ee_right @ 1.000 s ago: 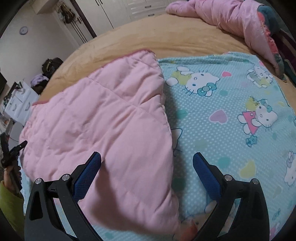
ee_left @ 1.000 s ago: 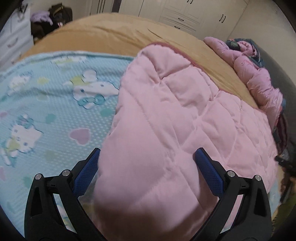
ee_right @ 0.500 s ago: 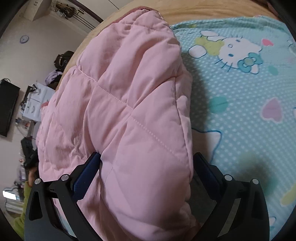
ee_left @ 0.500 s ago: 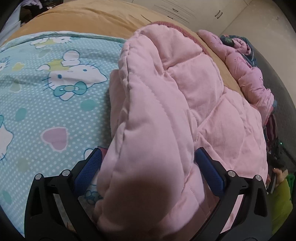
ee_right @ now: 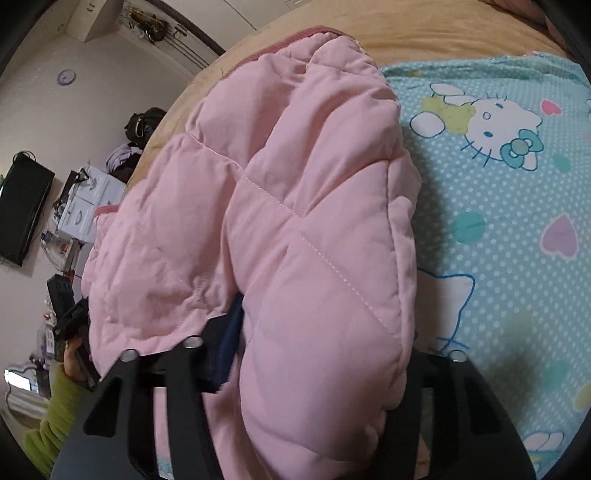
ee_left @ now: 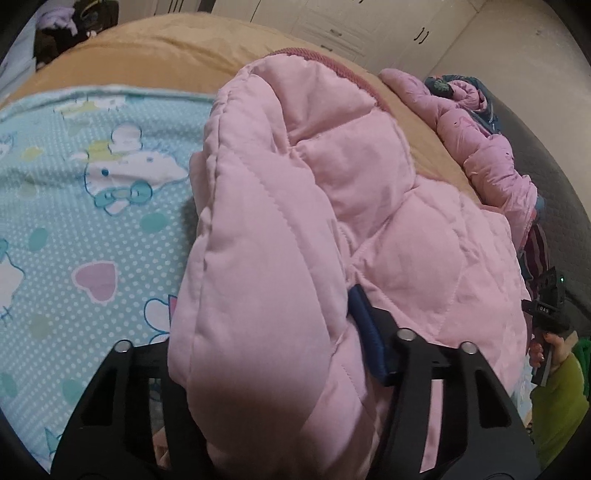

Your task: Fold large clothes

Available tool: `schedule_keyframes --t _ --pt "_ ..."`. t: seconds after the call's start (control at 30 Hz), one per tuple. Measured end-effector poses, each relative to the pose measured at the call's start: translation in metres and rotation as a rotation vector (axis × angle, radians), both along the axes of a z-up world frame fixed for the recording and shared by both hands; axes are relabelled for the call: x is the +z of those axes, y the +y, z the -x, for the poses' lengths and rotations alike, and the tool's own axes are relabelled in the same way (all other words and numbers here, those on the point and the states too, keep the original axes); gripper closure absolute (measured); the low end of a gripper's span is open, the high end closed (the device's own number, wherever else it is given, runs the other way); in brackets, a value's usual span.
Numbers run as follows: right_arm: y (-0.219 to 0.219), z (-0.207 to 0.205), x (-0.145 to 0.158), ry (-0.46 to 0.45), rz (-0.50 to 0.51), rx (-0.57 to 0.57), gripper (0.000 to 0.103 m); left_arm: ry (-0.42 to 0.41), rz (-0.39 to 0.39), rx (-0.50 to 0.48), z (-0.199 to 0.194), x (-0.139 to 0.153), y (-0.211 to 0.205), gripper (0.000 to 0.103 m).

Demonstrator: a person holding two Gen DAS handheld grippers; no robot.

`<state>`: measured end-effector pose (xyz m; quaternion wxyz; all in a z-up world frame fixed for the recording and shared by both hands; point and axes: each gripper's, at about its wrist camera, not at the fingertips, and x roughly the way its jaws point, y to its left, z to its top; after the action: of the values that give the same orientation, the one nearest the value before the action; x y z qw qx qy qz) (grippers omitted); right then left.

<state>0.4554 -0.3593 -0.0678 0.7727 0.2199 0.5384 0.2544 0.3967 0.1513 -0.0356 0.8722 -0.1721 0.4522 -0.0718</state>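
A large pink quilted garment [ee_left: 351,192] lies on the bed, with a darker pink ribbed trim at its far edge. My left gripper [ee_left: 269,350] is shut on a thick fold of its near edge; the blue pad of one finger [ee_left: 365,343] shows, the other is hidden under the cloth. In the right wrist view the same pink garment [ee_right: 295,203] fills the middle. My right gripper [ee_right: 317,354] is shut on a bulging fold of it, with one blue pad [ee_right: 229,347] pressed into the fabric.
A light blue cartoon-cat sheet [ee_left: 74,221] [ee_right: 509,192] covers the bed over a tan blanket [ee_left: 155,55]. A crumpled pink jacket [ee_left: 480,140] lies at the far right. Wardrobe doors [ee_left: 332,22] stand behind. A desk with boxes and a screen [ee_right: 22,206] is at left.
Both grippers have closed from wide open onto the pink garment's edge. The fold has bunched up between the fingers and risen a little off the sheet.
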Motion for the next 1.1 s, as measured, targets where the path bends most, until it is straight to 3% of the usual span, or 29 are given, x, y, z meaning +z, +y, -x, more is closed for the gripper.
schedule_keyframes --t 0.13,0.33,1.1 --pt "-0.009 0.011 0.009 0.010 -0.020 -0.025 0.067 -0.030 -0.013 0.006 0.014 0.011 -0.002 0.064" --pt "-0.015 0.027 0.030 -0.009 -0.003 -0.036 0.071 -0.039 -0.009 0.009 0.029 0.029 -0.003 0.067" --pt "-0.045 0.070 0.046 -0.002 -0.030 0.010 0.071 -0.028 0.028 0.029 0.086 0.044 0.011 0.069"
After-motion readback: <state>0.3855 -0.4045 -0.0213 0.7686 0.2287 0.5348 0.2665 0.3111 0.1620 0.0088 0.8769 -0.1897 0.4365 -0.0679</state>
